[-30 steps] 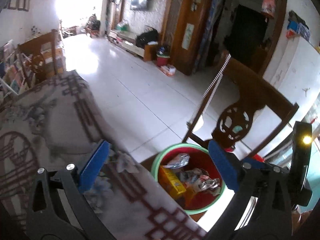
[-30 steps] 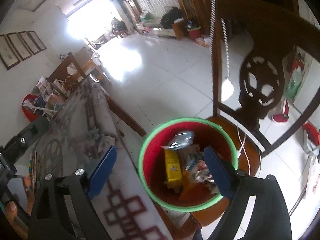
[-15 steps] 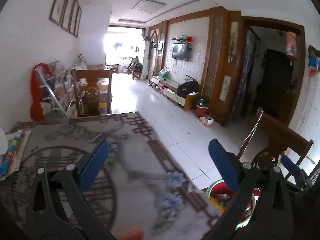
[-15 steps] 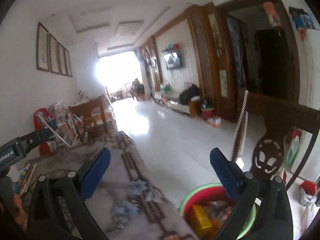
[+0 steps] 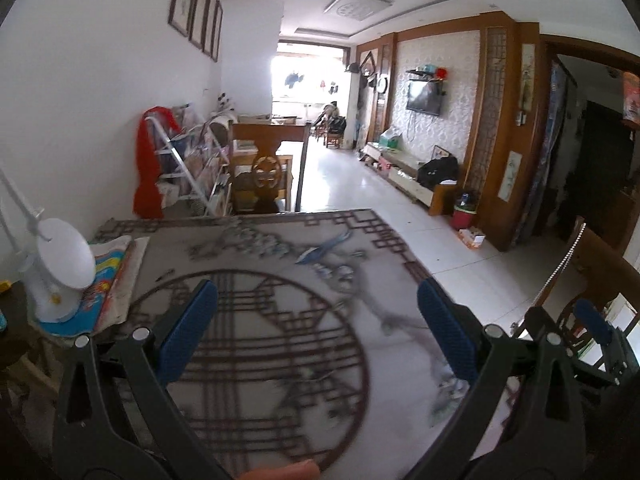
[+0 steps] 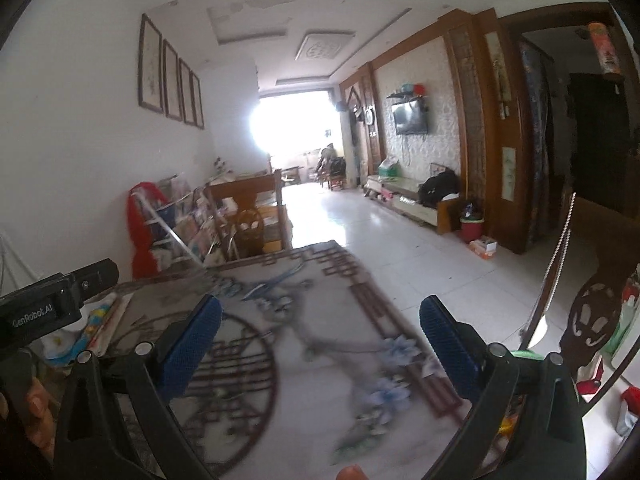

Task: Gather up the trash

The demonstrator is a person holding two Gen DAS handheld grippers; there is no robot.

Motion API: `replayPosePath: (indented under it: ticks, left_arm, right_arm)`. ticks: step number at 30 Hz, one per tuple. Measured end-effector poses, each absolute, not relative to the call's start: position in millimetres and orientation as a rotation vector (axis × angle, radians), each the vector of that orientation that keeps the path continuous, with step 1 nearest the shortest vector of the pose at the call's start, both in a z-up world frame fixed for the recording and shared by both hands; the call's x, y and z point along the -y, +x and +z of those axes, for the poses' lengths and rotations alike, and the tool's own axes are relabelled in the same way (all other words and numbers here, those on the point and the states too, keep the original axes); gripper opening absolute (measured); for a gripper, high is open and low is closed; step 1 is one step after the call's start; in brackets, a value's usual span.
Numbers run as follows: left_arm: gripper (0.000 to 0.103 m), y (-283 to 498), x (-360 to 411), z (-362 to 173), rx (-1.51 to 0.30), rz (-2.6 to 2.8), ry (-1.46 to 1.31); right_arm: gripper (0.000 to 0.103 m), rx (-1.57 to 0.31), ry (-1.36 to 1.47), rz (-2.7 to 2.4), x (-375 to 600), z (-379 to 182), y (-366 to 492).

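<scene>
Left wrist view. The left gripper [image 5: 316,320] is held above the table [image 5: 280,280], its two blue-padded fingers [image 5: 188,330] spread wide with nothing between them. The patterned tabletop fills the lower half of the view, a round lattice motif lying beneath the jaws. At the table's left edge a white desk lamp [image 5: 60,276] stands on a colourful printed sheet [image 5: 114,276]. Beyond the far edge a wooden chair [image 5: 266,168] faces the table; a red cloth [image 5: 148,176] hangs on a rack [image 5: 188,168] against the wall. At the right edge of the view the other gripper's blue pad appears before a second chair back [image 5: 604,276]. No trash can be made out on the tabletop.

Right wrist view. The right gripper [image 6: 320,330] is likewise open, fingers [image 6: 192,344] well apart and holding nothing, above the table [image 6: 320,380] near its right edge. A sliver of a green bin rim [image 6: 526,354] shows just past that edge, behind the right finger and beside the dark carved chair back [image 6: 596,320]; the bin's contents are hidden. The left gripper's black body [image 6: 56,308] enters at the left.
</scene>
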State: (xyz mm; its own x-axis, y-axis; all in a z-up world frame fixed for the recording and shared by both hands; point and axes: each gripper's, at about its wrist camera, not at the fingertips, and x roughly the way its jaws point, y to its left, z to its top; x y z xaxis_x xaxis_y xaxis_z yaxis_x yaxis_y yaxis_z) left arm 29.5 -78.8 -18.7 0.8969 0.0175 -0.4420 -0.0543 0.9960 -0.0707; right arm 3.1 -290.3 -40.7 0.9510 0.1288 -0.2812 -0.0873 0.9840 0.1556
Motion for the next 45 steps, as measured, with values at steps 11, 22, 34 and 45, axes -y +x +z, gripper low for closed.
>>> replayPosePath:
  ticks: [11, 22, 34, 45]
  left_arm:
    - [0.098, 19.3, 46.6, -20.4, -0.486, 0.029, -0.077]
    - [0.098, 14.8, 37.8, -20.1, -0.503, 0.013, -0.092]
    - [0.098, 13.6, 33.1, -23.7, -0.518, 0.003, -0.102]
    - [0.098, 15.1, 34.7, -24.1, -0.525, -0.002, -0.104]
  right_arm:
    - [0.096, -0.335, 0.131, 0.091, 255.7, -40.4, -9.9]
    - [0.096, -0.352, 0.123, 0.073, 246.5, -41.0, -17.5]
    - [0.096, -0.369, 0.116, 0.067, 242.5, -43.6, -18.8]
    - [0.096, -0.379, 0.116, 0.067, 243.5, -45.2, -16.5]
